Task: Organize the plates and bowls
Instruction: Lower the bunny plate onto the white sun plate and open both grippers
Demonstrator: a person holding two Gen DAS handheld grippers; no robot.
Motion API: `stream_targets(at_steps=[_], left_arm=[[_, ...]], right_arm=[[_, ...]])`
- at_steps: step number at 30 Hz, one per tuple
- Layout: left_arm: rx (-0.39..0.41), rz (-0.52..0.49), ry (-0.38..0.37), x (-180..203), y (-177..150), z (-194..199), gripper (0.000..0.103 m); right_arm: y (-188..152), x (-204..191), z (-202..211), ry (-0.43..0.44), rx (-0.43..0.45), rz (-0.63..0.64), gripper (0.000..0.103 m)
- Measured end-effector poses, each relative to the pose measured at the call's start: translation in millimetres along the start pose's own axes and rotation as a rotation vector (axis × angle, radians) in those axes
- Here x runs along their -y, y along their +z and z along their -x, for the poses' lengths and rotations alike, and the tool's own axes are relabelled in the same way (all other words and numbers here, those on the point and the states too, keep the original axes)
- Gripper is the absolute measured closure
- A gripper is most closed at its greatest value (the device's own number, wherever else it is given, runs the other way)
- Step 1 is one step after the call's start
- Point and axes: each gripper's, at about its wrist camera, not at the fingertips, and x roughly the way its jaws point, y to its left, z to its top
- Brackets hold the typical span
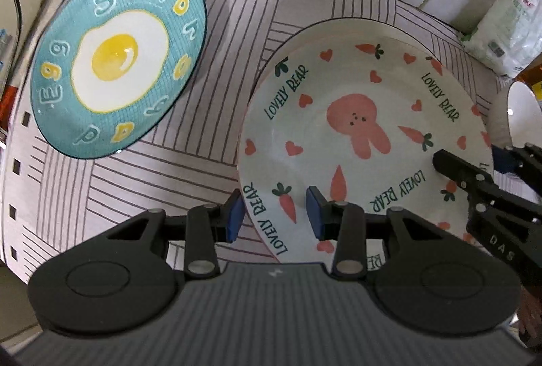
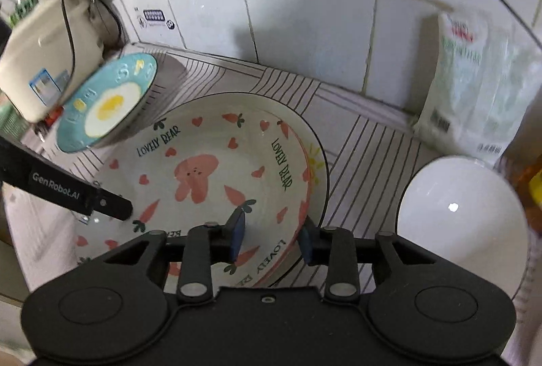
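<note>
A white "Lovely Bear" rabbit plate (image 1: 366, 142) (image 2: 210, 176) lies on the striped mat, stacked on another plate with a sun motif (image 2: 316, 163). My left gripper (image 1: 275, 213) is open, its fingers straddling the rabbit plate's near-left rim. My right gripper (image 2: 271, 239) is open, its fingers straddling the plate's right rim; it shows at the right in the left wrist view (image 1: 474, 179). A teal fried-egg plate (image 1: 118, 61) (image 2: 108, 105) lies to the left. A white bowl (image 2: 464, 217) (image 1: 518, 115) stands to the right.
A striped mat (image 1: 216, 102) covers the counter against a white tiled wall (image 2: 305, 27). A cream rice cooker (image 2: 44, 54) stands at the left. A plastic bag of goods (image 2: 474, 88) leans on the wall at the right, with an orange container (image 2: 528, 183) beside it.
</note>
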Motion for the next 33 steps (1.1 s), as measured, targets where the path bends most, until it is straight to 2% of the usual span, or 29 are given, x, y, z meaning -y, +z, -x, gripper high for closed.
stream_targets(at_steps=[6,10,12,15,23,25,27,33], left_arm=[[0.015,0.022,-0.003,1,-2,-1,0.069],[0.045,0.008,-0.005,4,-7,0,0.070],[0.044,0.020,-0.010,3,-8,0,0.070],[0.040,0.024,-0.029,5,-14,11,0.070],[0.137,-0.053,-0.027,13,-41,72,0.069],[0.161,-0.076,-0.014,14,-49,87,0.065],[0.175,-0.086,-0.009,10,-57,100,0.061],[0.215,-0.124,-0.012,-6,-75,128,0.058]], right_arm=[[-1,-11,5,-0.062,0.010,0.018,0.061],[-14,-38,0,-0.249,0.024,0.169,0.062],[-19,-29,-1,-0.223,0.051,0.106,0.063],[-21,-25,4,-0.206,0.062,0.077,0.066],[-32,-34,55,-0.105,0.131,-0.007,0.065],[-33,-37,71,-0.077,0.144,-0.019,0.059],[-37,-45,84,-0.057,0.148,0.020,0.045],[-48,-53,116,-0.022,0.176,-0.006,0.037]])
